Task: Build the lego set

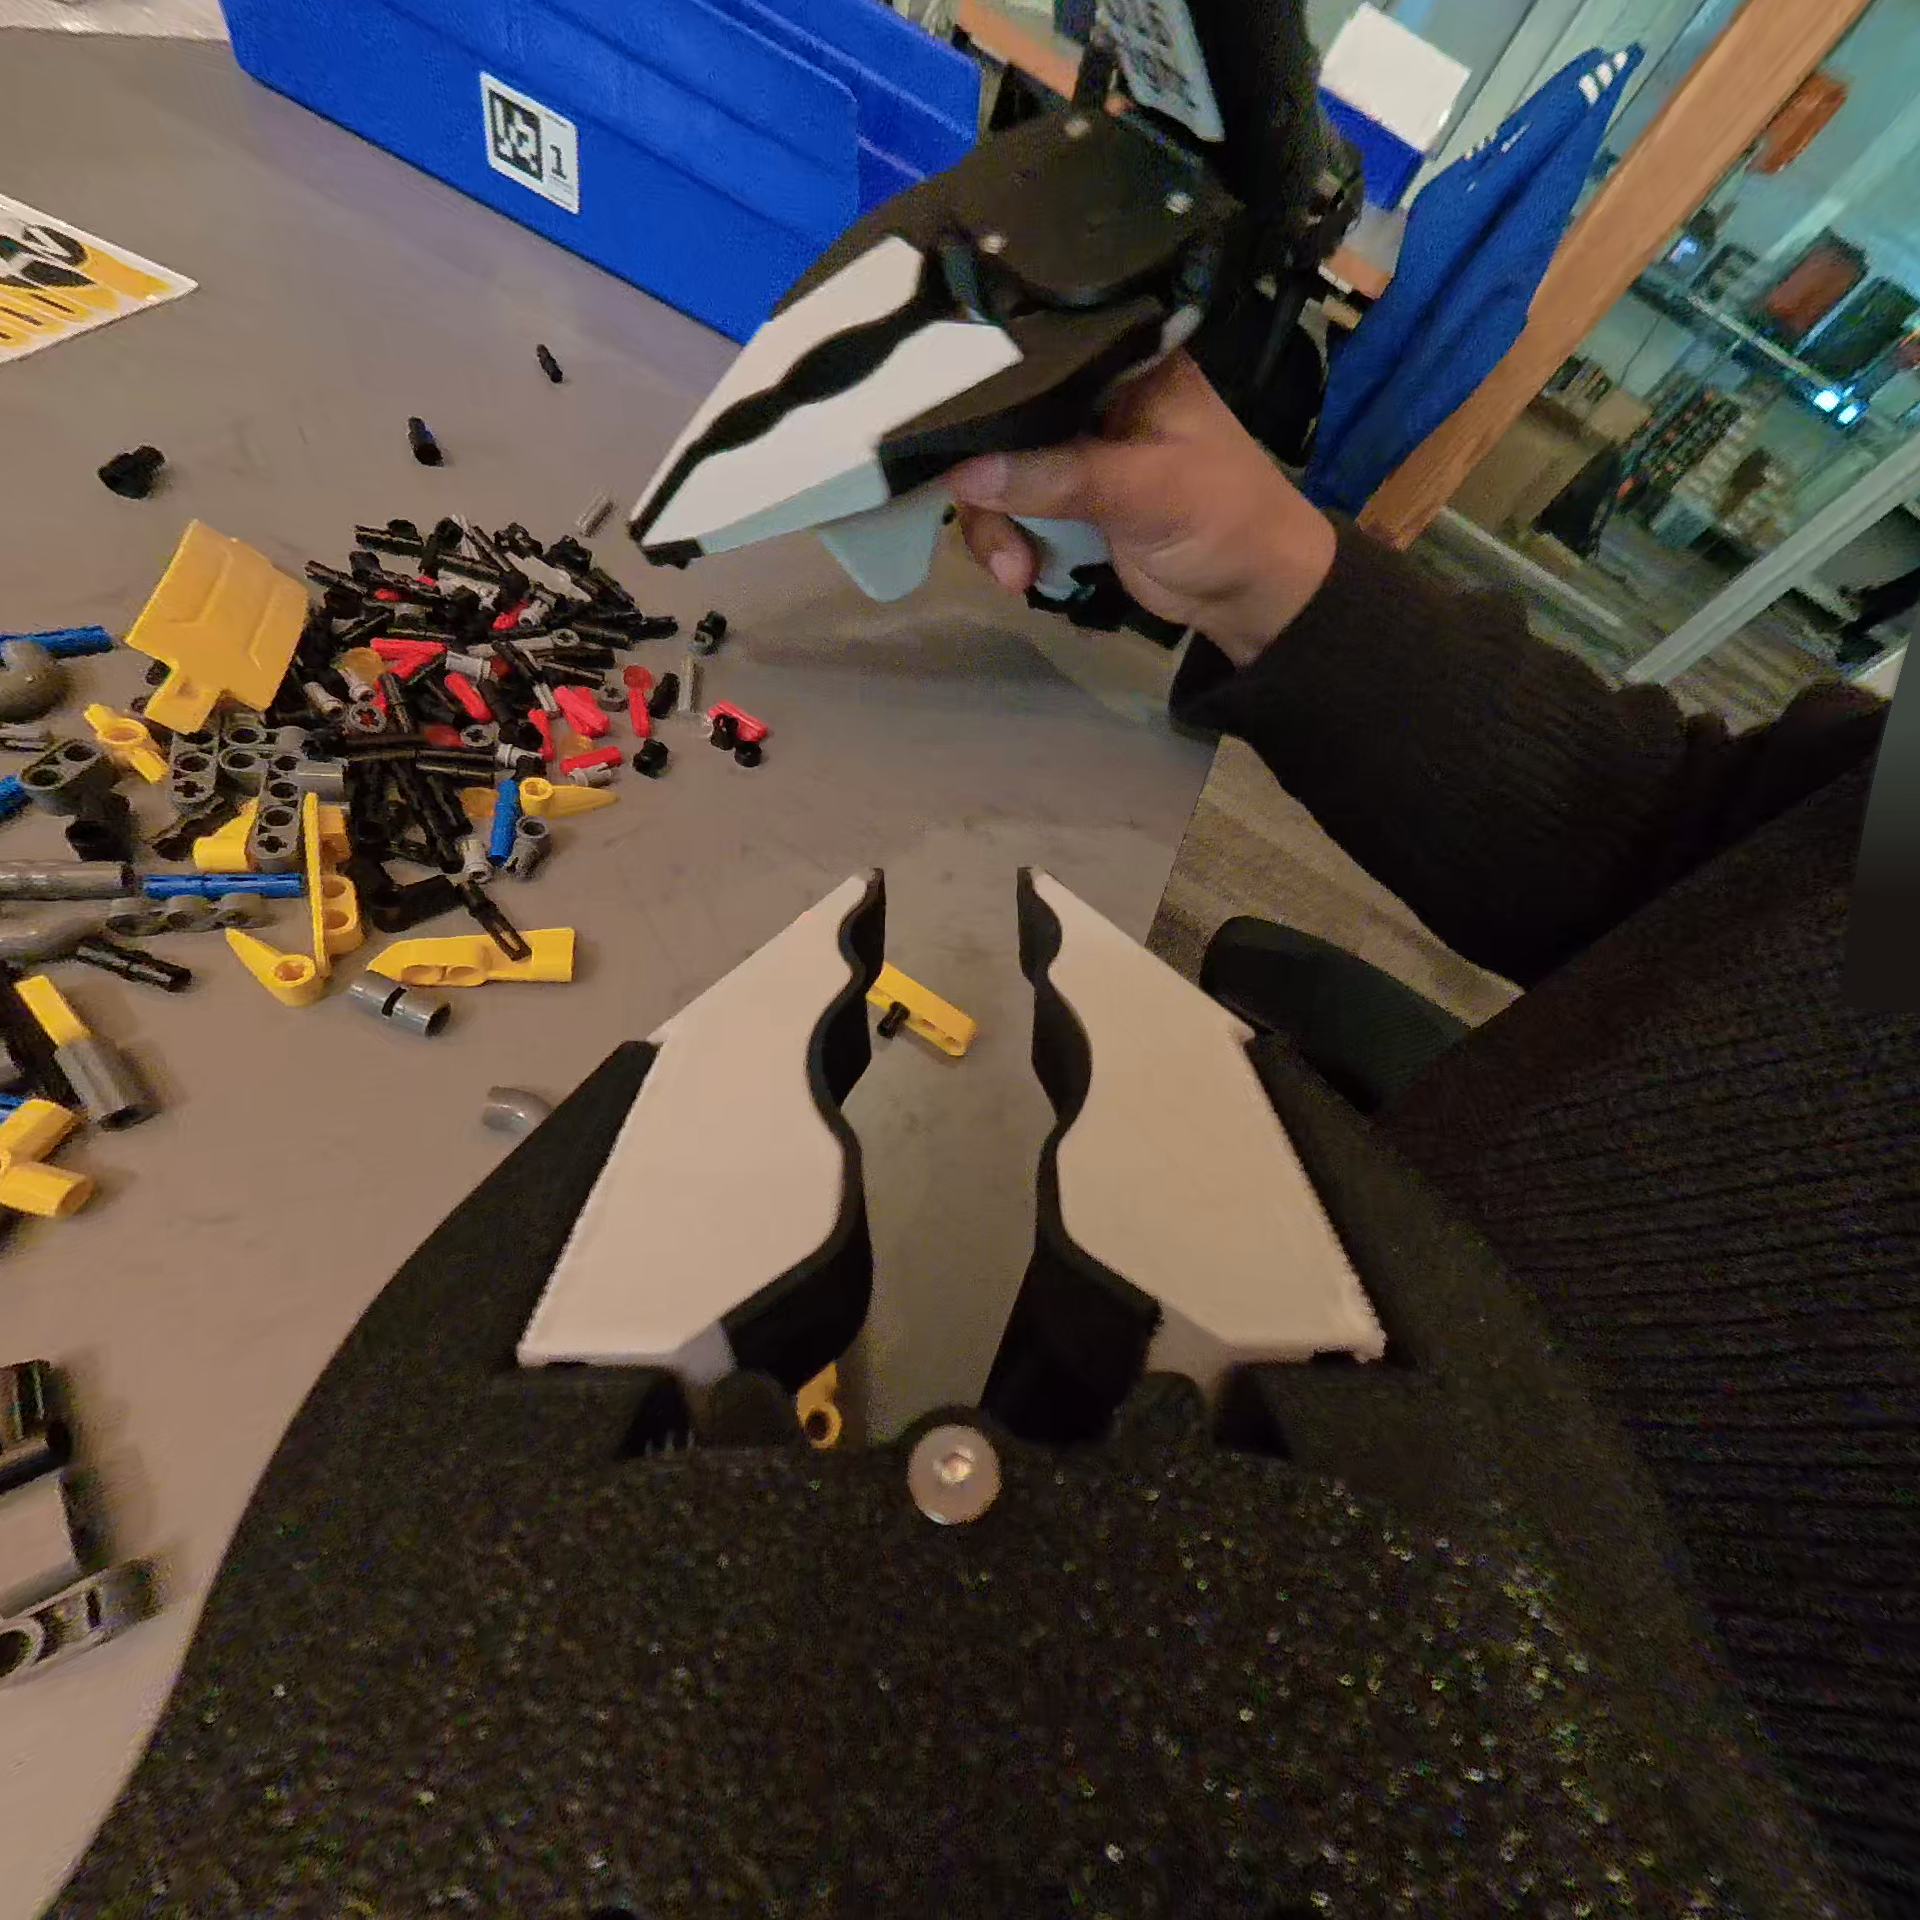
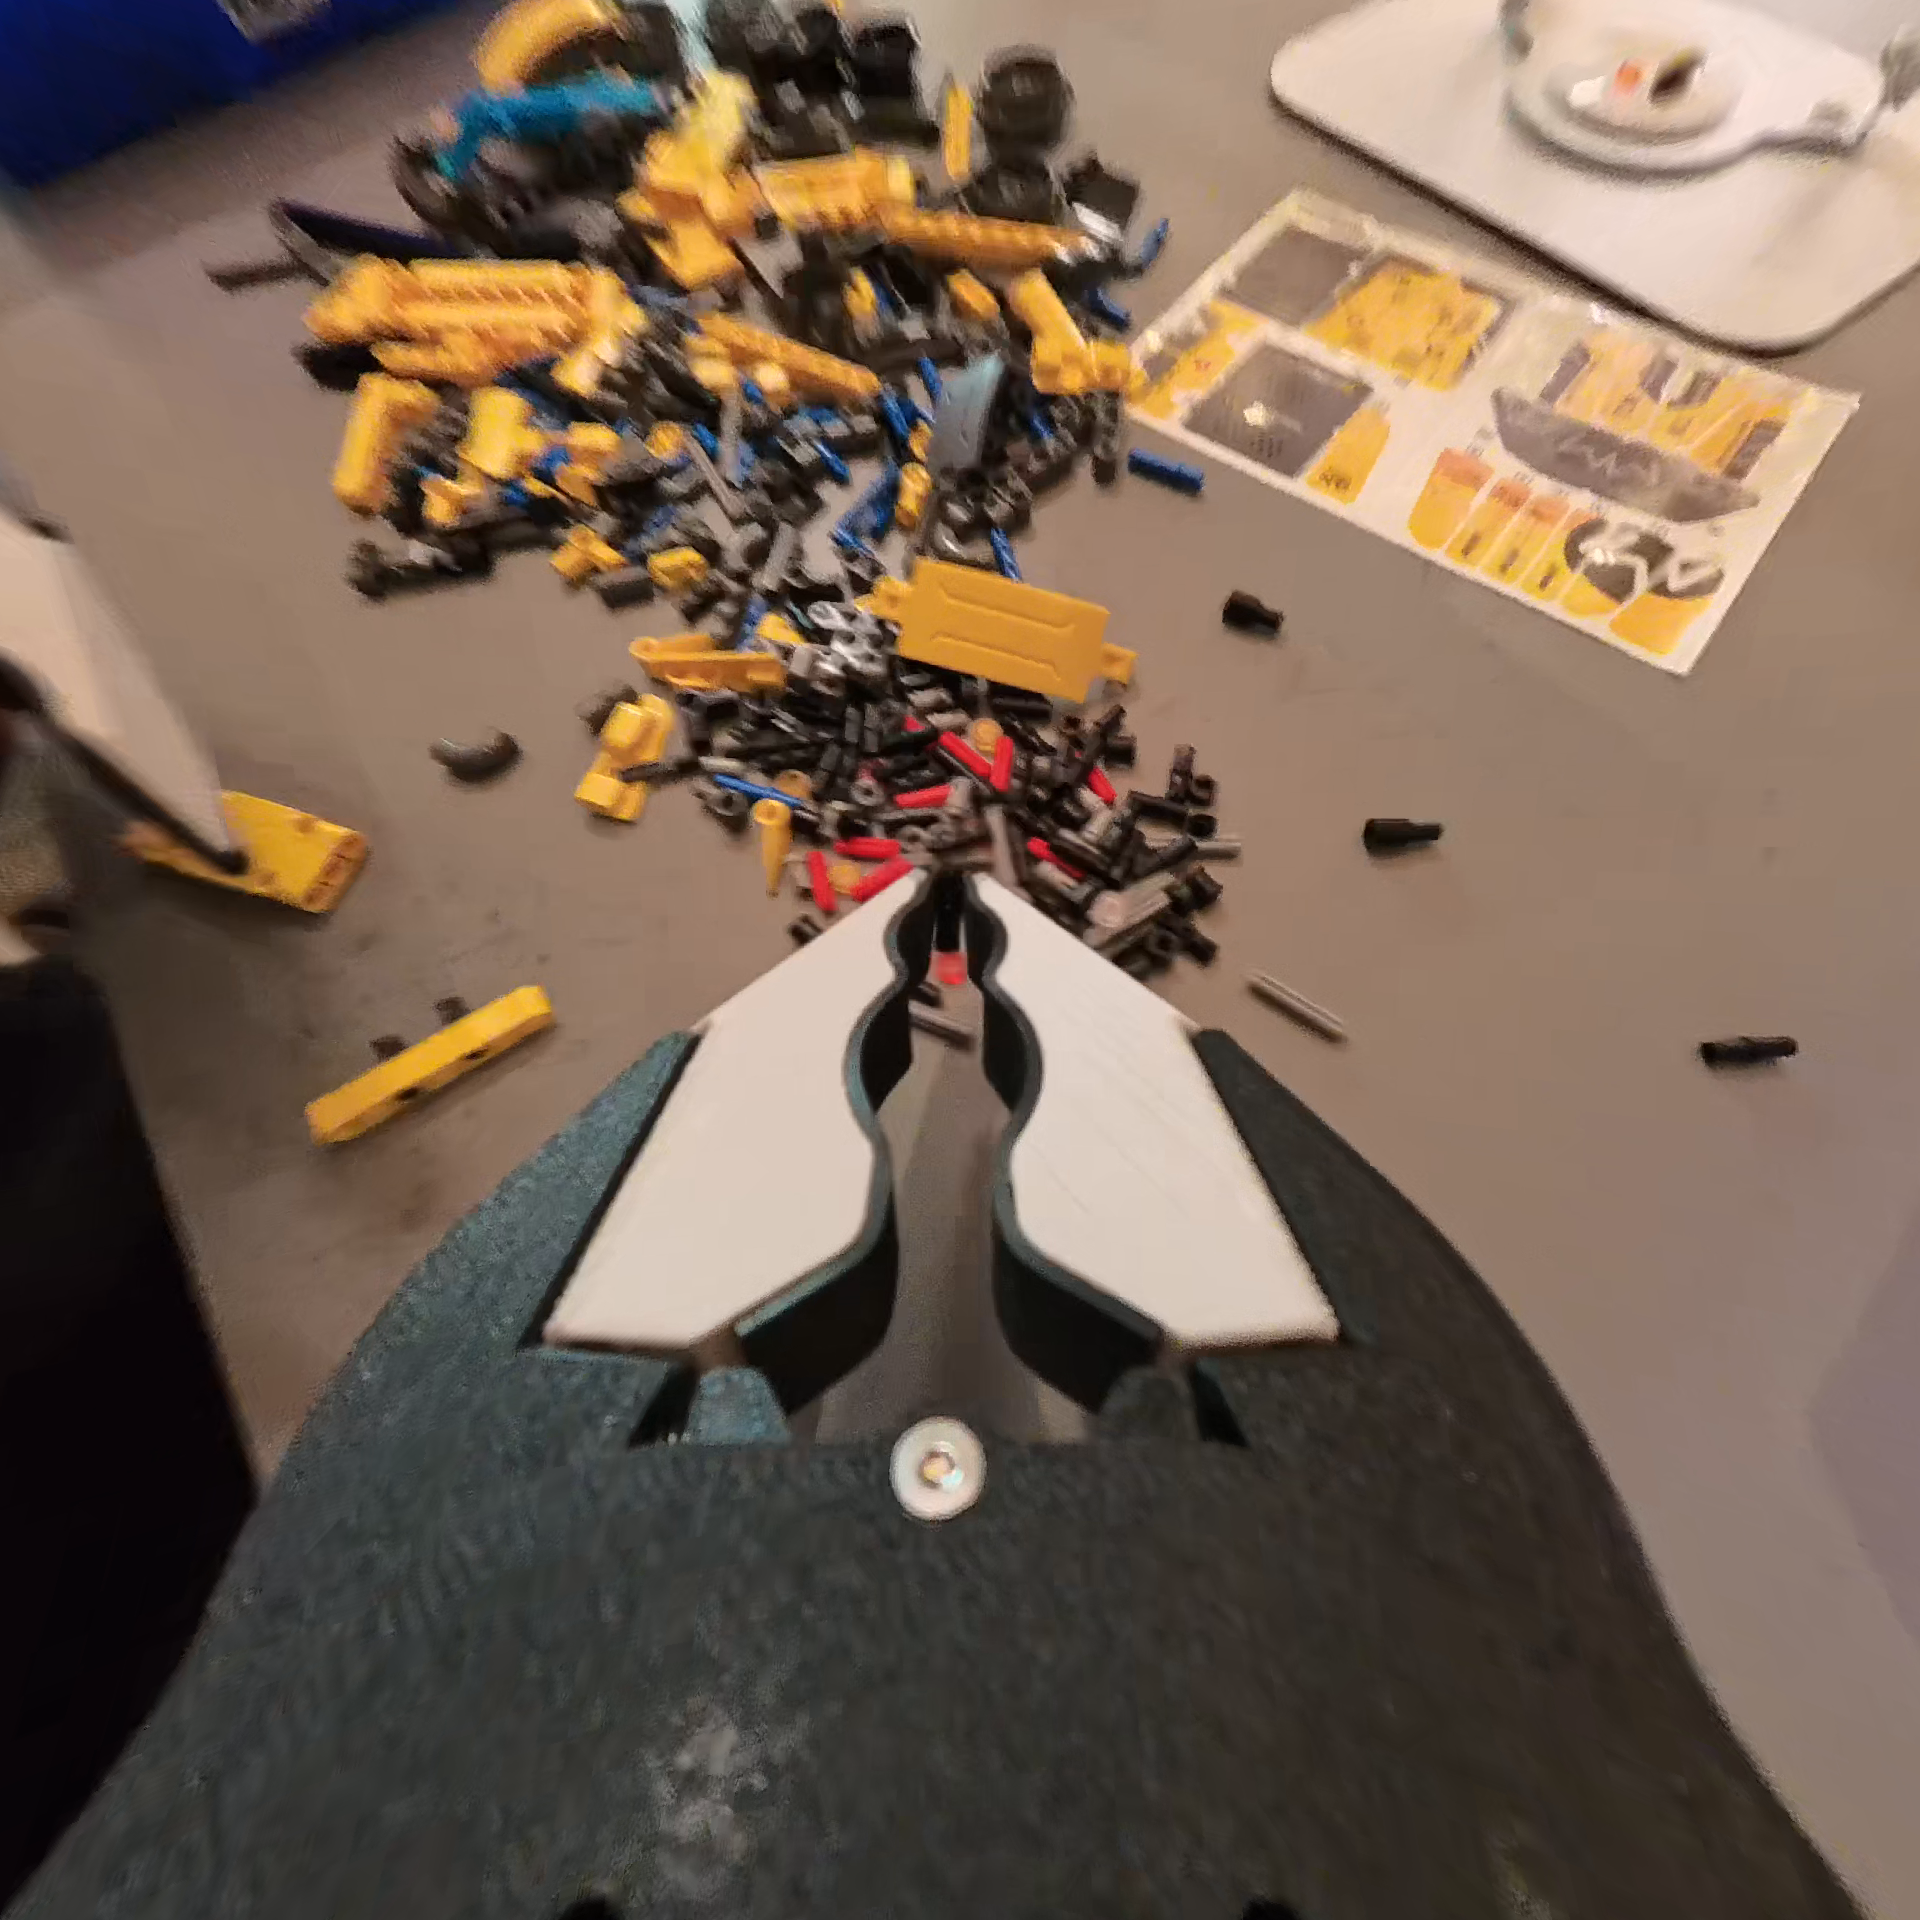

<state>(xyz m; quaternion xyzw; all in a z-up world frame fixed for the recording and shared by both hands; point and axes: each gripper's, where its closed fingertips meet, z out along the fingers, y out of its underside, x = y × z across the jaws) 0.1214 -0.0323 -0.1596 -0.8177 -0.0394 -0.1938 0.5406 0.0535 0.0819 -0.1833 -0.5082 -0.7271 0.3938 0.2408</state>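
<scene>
My left gripper is open and empty, low over the grey table. A short yellow beam with a black pin lies on the table just under its left finger. My right gripper is nearly closed on a small black-and-red pin, held just above the near edge of a pile of black, red and grey pins. The right gripper also shows in the left wrist view, held by a hand above that pile. The right wrist view is blurred.
A bigger heap of yellow, black and blue parts lies beyond the pins. A sticker sheet and a white tray are at the far right. A blue bin stands at the back. The table edge is close on the right. Spacing between my two grippers at the tips: around 15 cm.
</scene>
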